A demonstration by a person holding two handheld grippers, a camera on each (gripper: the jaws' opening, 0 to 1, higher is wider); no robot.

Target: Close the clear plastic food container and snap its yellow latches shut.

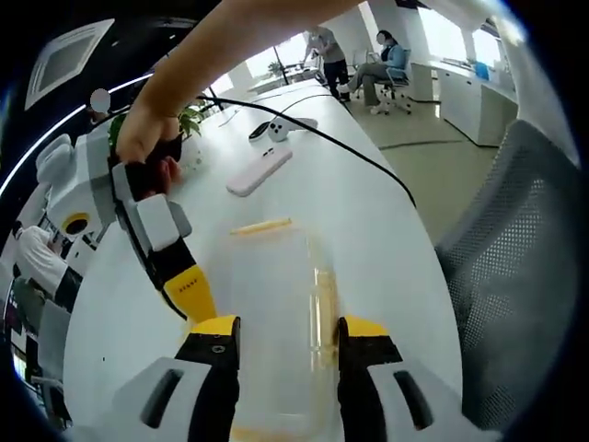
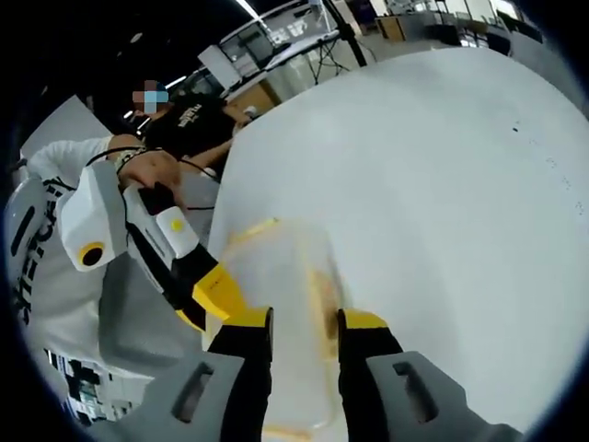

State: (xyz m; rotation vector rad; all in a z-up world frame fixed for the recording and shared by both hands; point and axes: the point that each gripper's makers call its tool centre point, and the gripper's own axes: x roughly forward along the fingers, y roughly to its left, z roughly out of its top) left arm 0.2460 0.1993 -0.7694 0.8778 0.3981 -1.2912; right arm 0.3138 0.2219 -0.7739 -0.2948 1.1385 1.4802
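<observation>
Left gripper (image 1: 280, 343): jaws apart, straddling the near end of the clear container (image 1: 276, 304); whether the pads touch its walls cannot be told. Right gripper (image 2: 304, 333): jaws likewise apart astride the same box from the opposite end, contact equally unclear; in the left gripper view its yellow-tipped jaw (image 1: 189, 290) comes in just beside the container's left side.

Container: one, clear, lid apparently seated, standing on the white tabletop (image 1: 368, 221) toward its near edge. Yellow latches: one along the far end (image 1: 260, 226), one along the right side (image 1: 324, 308); others, if any, are hidden by glare and the jaws, so the count is uncertain.

Step in hand, as judged: pressing latches down. To do it well, one gripper should steady the box while the other bears on a latch's outer edge until it seats, working opposite sides in turn.

Beyond: one pale remote-like bar (image 1: 259, 171), one white controller (image 1: 281, 128), one black cable (image 1: 340, 147), one potted plant (image 1: 189, 120). Grey chair (image 1: 515, 276) beside the tabletop's right edge.
</observation>
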